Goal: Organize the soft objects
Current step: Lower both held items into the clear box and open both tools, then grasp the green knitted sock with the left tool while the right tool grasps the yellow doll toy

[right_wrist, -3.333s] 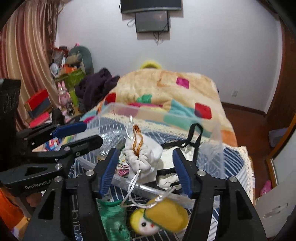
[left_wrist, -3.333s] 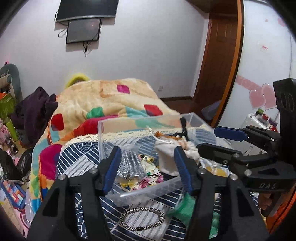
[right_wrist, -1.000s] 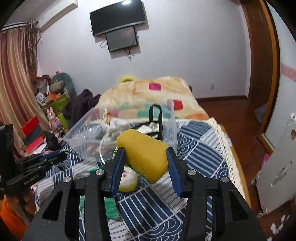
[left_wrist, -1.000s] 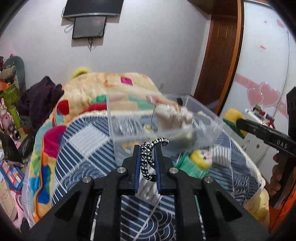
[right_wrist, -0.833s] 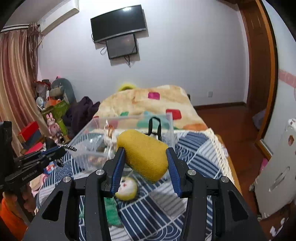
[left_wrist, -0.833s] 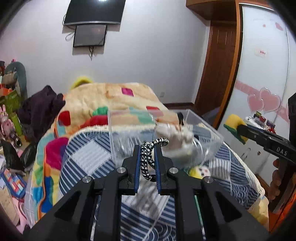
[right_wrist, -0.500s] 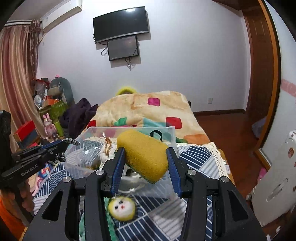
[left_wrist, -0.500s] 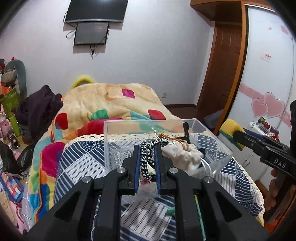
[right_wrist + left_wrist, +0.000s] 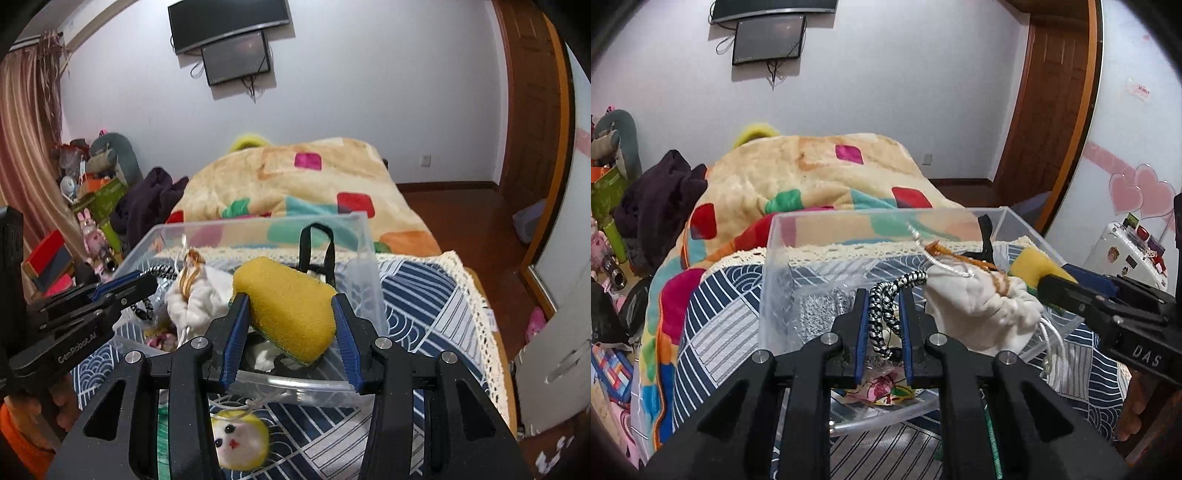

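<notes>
Sponge (image 9: 290, 308), the yellow one, is sitting clamped in my right claw (image 9: 291, 326), dead center of the right view, long axis running across between the blue pads. It's hovering right over the near-right part of the clear bin (image 9: 364, 254), so I'm guessing the drop is basically straight down. My left claw (image 9: 882, 325) is pinching the black-and-white braided band (image 9: 886, 310) tight, also poking over the bin's near wall, left of the white drawstring pouch (image 9: 982, 306). Both are about equally close to letting go, I think. A little yellow-and-white plush face (image 9: 238, 439) is lying on the bed in the lower middle, outside the bin.
</notes>
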### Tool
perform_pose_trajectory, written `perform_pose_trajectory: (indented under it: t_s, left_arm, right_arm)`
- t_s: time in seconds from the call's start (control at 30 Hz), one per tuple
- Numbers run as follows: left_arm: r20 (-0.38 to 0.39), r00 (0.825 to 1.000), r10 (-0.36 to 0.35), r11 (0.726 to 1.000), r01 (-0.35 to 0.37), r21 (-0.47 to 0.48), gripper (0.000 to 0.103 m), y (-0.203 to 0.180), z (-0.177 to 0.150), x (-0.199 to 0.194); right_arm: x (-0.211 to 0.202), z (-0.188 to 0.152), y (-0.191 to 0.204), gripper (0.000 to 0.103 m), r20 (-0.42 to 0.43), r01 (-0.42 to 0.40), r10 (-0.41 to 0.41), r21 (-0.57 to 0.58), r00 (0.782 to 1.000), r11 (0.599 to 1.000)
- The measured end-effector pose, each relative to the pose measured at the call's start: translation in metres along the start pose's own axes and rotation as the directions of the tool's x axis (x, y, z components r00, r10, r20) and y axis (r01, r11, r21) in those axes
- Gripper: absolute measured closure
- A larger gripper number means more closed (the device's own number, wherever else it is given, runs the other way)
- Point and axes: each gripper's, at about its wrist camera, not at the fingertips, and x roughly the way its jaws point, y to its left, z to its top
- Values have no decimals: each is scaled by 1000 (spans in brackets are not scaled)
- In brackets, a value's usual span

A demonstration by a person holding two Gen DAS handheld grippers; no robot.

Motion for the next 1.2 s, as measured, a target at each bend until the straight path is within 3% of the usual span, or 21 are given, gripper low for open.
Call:
perform_pose_trajectory:
  t_s: [0.13,0.27,0.5,0.93,1.07,1.2]
  left_arm:
    - [-3,1000,-10,1000,10,8,81,-2,-1,1]
    - [13,1000,-7,1000,7,22,57,-5,-3,-4]
    - [33,999,10,999,-12,48,39,-9,-9,-19]
    - [54,998,-35,999,34,16,15,-2,-29,-60]
    - [53,999,-8,997,4,72,11,-10,-46,-70]
    - [25,999,-33,995,31,98,9,-17,-63,-74]
  right_arm:
    - [1,-2,2,58,-21,0,0,-10,1000,1000]
    - [0,-1,-1,57,-29,-6,5,-8,1000,1000]
    - [-5,-2,-1,46,-27,-35,35,-9,999,999]
    - [-40,-7,6,30,50,-41,44,-48,998,998]
    - [-38,-16,8,29,29,-55,57,-48,998,997]
    - [-34,-28,12,29,0,-62,62,-56,998,996]
